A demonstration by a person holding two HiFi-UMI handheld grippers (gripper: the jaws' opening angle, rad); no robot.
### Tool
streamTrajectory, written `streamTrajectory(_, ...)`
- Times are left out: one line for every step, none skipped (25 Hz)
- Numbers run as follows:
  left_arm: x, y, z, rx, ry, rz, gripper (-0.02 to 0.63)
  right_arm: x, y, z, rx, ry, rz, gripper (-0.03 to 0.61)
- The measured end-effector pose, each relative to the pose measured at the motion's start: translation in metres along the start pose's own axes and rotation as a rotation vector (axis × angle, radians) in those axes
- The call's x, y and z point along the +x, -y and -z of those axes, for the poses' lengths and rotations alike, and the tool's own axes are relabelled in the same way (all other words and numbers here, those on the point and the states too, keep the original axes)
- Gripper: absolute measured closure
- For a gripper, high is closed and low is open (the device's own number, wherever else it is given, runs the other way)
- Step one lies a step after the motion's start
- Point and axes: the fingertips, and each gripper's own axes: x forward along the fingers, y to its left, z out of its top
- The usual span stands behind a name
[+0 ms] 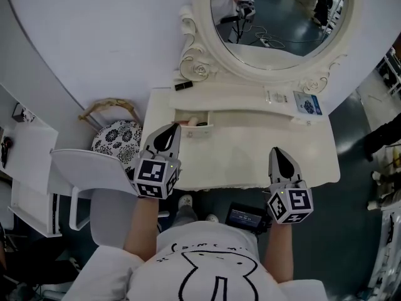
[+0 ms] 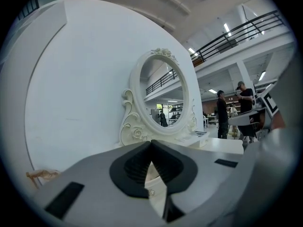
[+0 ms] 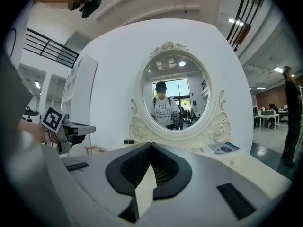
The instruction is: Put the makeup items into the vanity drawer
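Observation:
A white vanity (image 1: 250, 149) with an oval mirror (image 1: 276, 17) stands before me. Its small left drawer (image 1: 202, 131) is pulled open, with a pinkish item (image 1: 193, 121) and a dark item (image 1: 202, 123) inside. A black makeup stick (image 1: 183, 86) lies on the shelf by the mirror's left foot, also seen as the black stick (image 3: 129, 141). My left gripper (image 1: 170, 129) is shut and empty, just left of the drawer front (image 2: 155, 186). My right gripper (image 1: 279, 152) is shut and empty over the tabletop's front right; its jaws meet at the tips (image 3: 151, 145).
A blue-and-white booklet (image 1: 307, 103) lies on the shelf at the mirror's right. A round patterned seat (image 1: 118, 137) and a white chair (image 1: 88, 168) stand left of the vanity. A black device (image 1: 244, 217) lies on the floor. People (image 2: 222, 113) stand far off.

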Motion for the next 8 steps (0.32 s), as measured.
streamTrajectory(0.0,0.0003,-0.001,0.002,0.002,0.001,0.6,-0.0003,0.0001,-0.0007,-0.001,0.001,0.0,0.564)
streamTrajectory(-0.0001,0.0004,-0.0021,0.003,0.004,0.001,0.6,-0.0004,0.0002,-0.0014,-0.001,0.002,0.0,0.563)
streamTrajectory(-0.0001,0.0005,-0.0034,0.003,0.006,0.001,0.6,-0.0004,0.0004,-0.0021,-0.002,0.002,0.0,0.564)
streamTrajectory(-0.0001,0.0006,-0.0046,0.004,0.008,0.001,0.6,-0.0004,0.0007,-0.0027,-0.002,0.003,0.0,0.564)
streamTrajectory(0.0,0.0007,-0.0055,0.005,0.01,0.001,0.6,-0.0003,0.001,-0.0031,-0.002,0.003,-0.001,0.564)
streamTrajectory(0.0001,0.0009,-0.0061,0.005,0.011,0.001,0.6,-0.0002,0.0012,-0.0033,-0.003,0.003,-0.001,0.563)
streamTrajectory(0.0002,0.0012,-0.0065,0.005,0.012,0.001,0.6,-0.0003,0.0014,-0.0034,-0.003,0.003,-0.002,0.563)
streamTrajectory(0.0002,0.0015,-0.0068,0.006,0.013,0.002,0.6,-0.0003,0.0015,-0.0035,-0.003,0.003,-0.002,0.565)
